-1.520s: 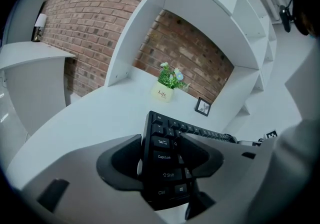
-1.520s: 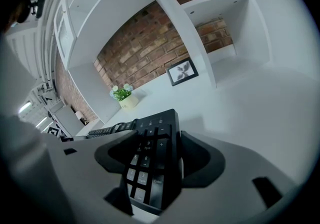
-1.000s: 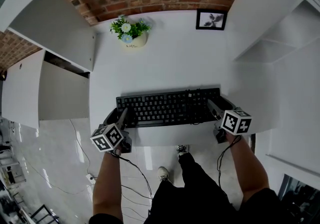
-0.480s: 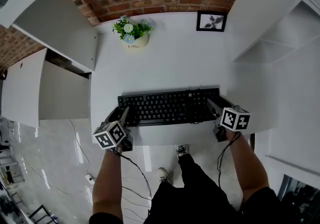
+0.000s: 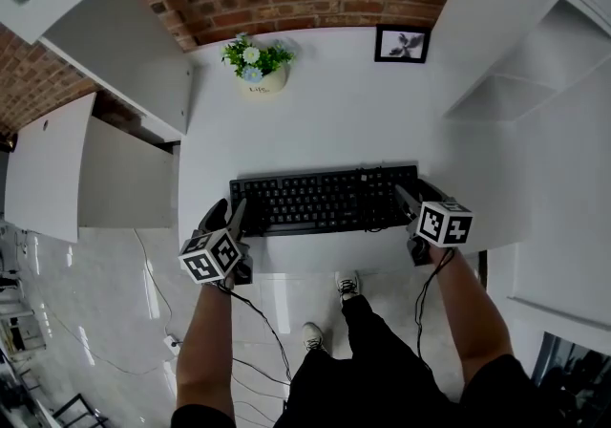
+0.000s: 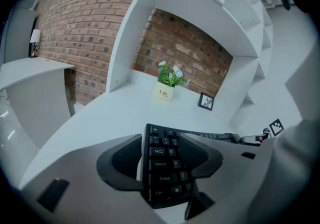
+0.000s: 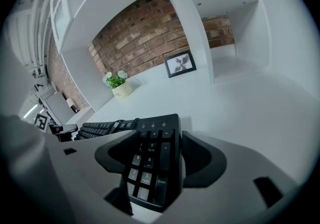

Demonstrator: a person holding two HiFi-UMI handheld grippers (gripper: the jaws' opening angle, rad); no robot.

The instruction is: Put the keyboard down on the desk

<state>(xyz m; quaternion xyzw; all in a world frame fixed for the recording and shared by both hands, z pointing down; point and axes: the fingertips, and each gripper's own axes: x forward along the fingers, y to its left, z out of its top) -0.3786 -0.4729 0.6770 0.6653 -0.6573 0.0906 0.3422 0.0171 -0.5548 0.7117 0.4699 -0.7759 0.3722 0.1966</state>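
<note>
Keyboard (image 5: 323,201): we are gripping each end, left gripper (image 5: 230,215) jaws closed on the Ctrl side, right gripper (image 5: 410,195) on the numpad side, mid-frame, at or just above the desk (image 5: 325,111). We are judging lowering nearly done; next, release evenly.

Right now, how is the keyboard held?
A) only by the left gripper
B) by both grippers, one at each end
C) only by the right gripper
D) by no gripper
B: the left gripper is clamped on the Ctrl and Shift end of the keyboard, and the right gripper is clamped on its number-pad end.
</note>
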